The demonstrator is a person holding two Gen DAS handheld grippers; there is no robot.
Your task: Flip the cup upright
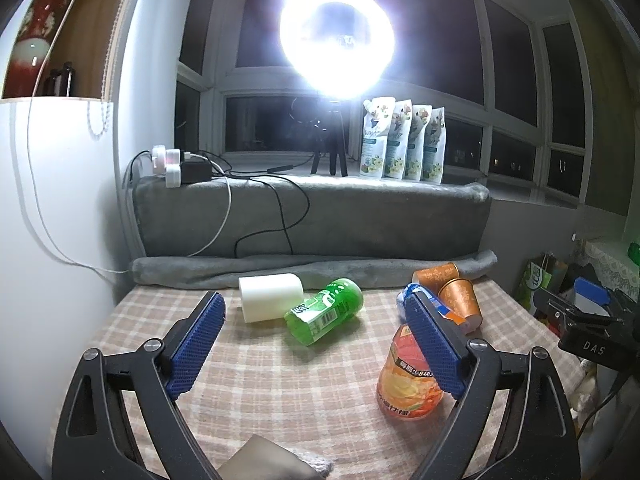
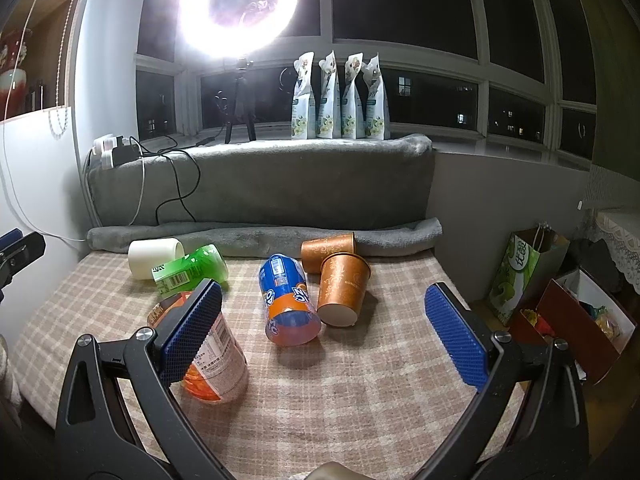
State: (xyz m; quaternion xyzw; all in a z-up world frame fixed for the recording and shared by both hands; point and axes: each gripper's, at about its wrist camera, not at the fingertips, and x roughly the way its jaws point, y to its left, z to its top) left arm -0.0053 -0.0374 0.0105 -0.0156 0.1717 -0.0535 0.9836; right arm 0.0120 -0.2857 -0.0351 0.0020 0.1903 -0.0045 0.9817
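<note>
Several cups lie on their sides on a checked tablecloth [image 2: 360, 392]. A white cup [image 1: 270, 297] [image 2: 154, 257] and a green cup [image 1: 326, 316] [image 2: 192, 270] lie at the back left. A blue-and-orange cup [image 2: 289, 299] lies in the middle. Two brown paper cups [image 2: 342, 288] [image 1: 460, 300] lie at the back right. An orange labelled cup [image 1: 408, 380] [image 2: 214, 356] lies nearest. My left gripper [image 1: 316, 344] is open and empty above the cloth, short of the green cup. My right gripper [image 2: 324, 336] is open and empty, with the blue-and-orange cup ahead between its fingers.
A rolled grey blanket [image 2: 264, 236] borders the table's far edge under a padded sill [image 2: 280, 176] with cables and a power strip [image 1: 176, 164]. A ring light [image 1: 336, 36] on a tripod and several pouches [image 2: 340, 96] stand on the sill. Bags and boxes [image 2: 560, 300] sit right of the table.
</note>
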